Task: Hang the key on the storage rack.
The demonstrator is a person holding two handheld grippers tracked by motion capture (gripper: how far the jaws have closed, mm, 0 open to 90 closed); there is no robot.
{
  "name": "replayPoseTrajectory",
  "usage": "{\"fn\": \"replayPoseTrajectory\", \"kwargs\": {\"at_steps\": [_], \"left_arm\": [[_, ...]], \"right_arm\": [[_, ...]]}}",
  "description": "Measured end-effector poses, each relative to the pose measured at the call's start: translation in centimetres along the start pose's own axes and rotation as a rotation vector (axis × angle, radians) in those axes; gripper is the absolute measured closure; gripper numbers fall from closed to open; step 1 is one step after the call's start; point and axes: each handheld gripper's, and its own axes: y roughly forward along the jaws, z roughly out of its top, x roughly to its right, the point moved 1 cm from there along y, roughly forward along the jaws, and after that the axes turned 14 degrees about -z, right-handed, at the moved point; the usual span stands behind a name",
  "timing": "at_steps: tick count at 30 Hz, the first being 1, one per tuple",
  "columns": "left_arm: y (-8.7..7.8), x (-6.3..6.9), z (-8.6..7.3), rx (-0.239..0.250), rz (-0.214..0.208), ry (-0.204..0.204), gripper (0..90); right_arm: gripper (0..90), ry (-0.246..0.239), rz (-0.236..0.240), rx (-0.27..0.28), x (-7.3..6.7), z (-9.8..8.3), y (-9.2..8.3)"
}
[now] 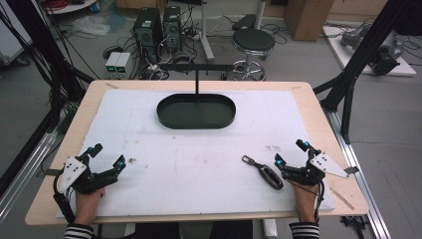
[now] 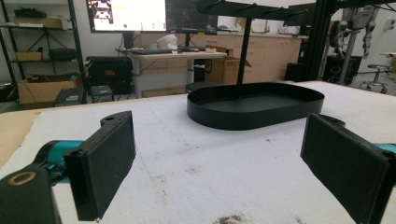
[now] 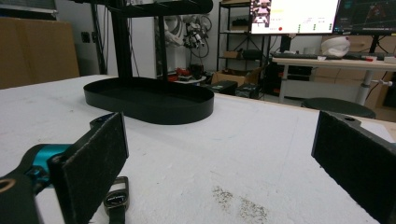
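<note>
Key fob point(image 1: 263, 172): one; slim, dark, glossy elongated body with a small metal loop at its far end; lies flat on the white pad, near the front right of the tabletop, just beside the inner jaw of the right hand-held gripper point(image 1: 290, 154), no pad touching it. In the right gripper view its loop end point(image 3: 117, 197) shows below the left jaw

Right hand-held gripper point(image 3: 219, 163): one; black frame, teal-blue joints, grey three-cornered plate on top; two flat rectangular jaws faced with coarse black felt-like pads; jaws spread wide, released, nothing between them

Left hand-held gripper point(image 1: 107, 154): one; same build; in its own view point(image 2: 217, 163) two smooth matt black pads stand wide apart, released, over bare pad; rests at the front left, well apart from the key fob

Hands: two; each in a striped black-and-white sleeve, entering from the near edge

Tray point(image 1: 164, 115): one; black, oval, low-walled, matt metal look; sits at the far middle of the pad, with a thin black upright post and crossbar rising from it

Pad point(image 1: 199, 164): one; white, rectangular, slightly fibrous, with faint brown specks and stains

Tabletop point(image 1: 308, 99): one; pale wood, rounded corners, showing around the pad

Stool point(image 1: 253, 40): one; round black seat, chrome base, on the floor beyond
</note>
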Motion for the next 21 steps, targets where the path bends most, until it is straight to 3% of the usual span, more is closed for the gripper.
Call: {"fn": "replayPoseTrajectory", "kwargs": {"at_steps": [9,21], "left_arm": [[0.0,0.05,-0.01,0.003,0.0,0.005,10.5],[0.01,0.03,0.01,0.002,-0.001,0.002,10.6]], "right_arm": [[2.7,-0.014,-0.003,0.014,0.06,0.02,0.04],[2.7,0.002,-0.001,-0.003,0.08,0.07,0.07]]}}
